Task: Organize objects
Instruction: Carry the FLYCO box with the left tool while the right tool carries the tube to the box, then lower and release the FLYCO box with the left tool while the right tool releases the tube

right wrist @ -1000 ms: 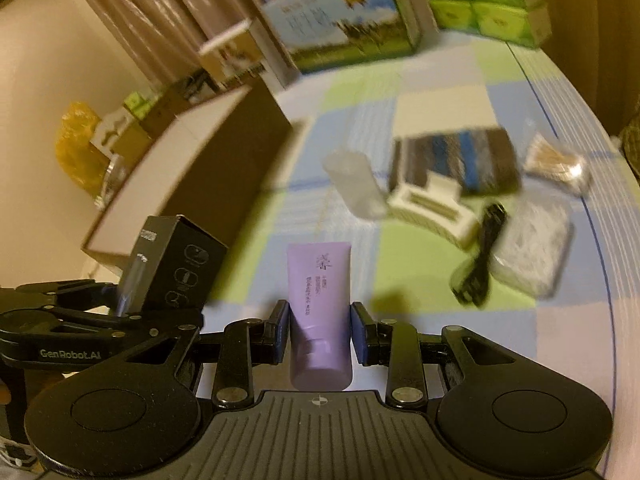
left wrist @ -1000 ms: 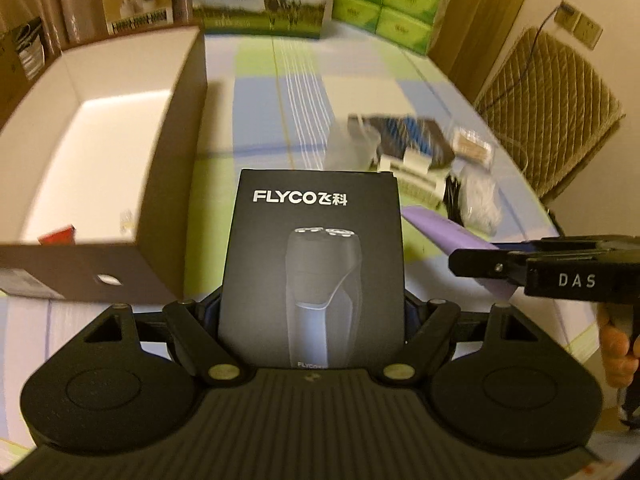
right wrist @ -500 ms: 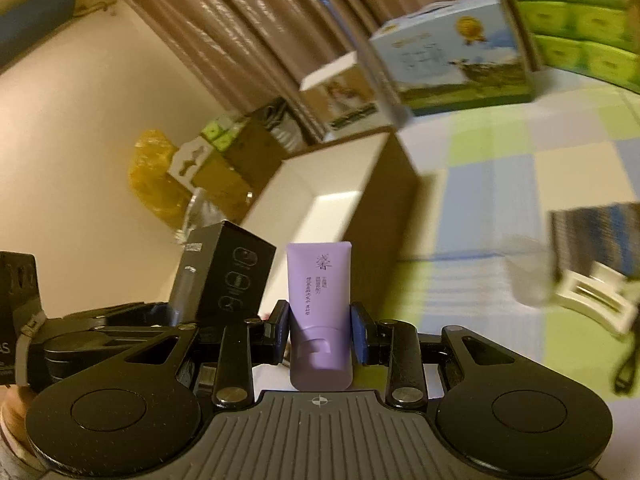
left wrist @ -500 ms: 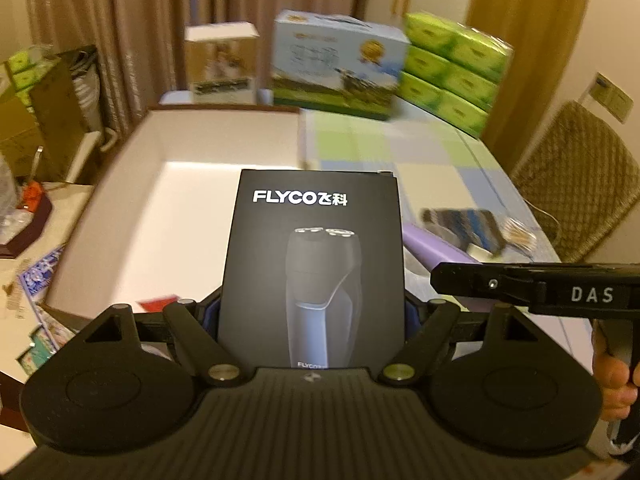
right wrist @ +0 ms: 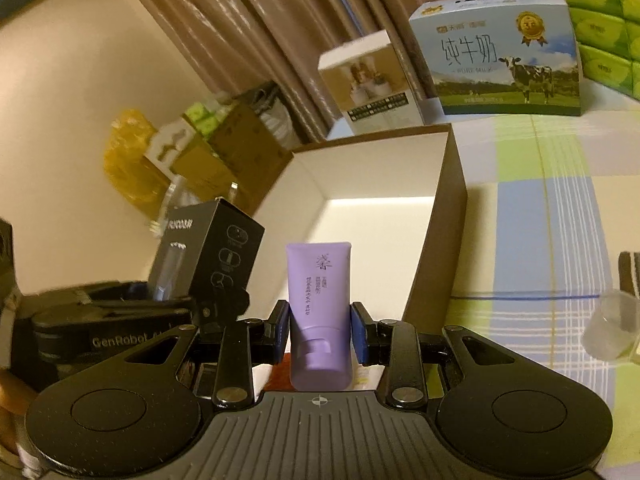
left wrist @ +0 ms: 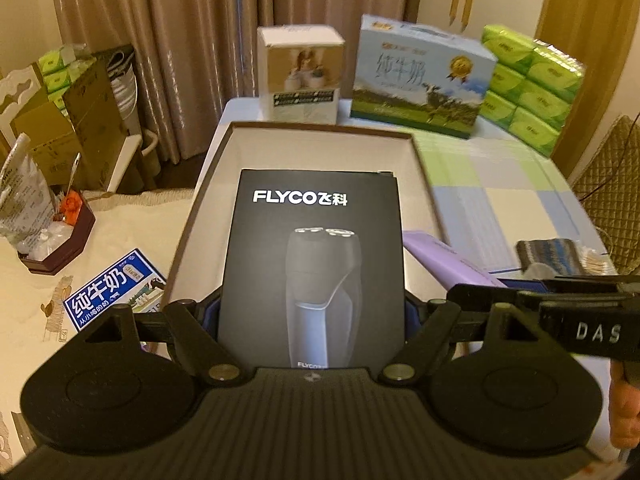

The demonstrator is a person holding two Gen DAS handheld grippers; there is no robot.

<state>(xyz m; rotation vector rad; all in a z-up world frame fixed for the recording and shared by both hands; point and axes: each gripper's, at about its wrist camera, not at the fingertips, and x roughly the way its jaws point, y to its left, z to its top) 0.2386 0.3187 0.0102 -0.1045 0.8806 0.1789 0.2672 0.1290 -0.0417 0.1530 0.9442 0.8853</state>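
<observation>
Over the open box, claws grip shaver carton and tube.

A lived-in home room. Brown curtains hang to the floor behind a worktop under a checked cloth, where a milk carton, stacked tissue packs and a small appliance box stand. A quilted chair sits beside it, and cardboard boxes pile up by the wall.

Black FLYCO shaver box upright, clamped at its sides, held over open brown cardboard box with white interior. Purple tube cap-down, upright, pinched between blue pads, beside the shaver box.
</observation>
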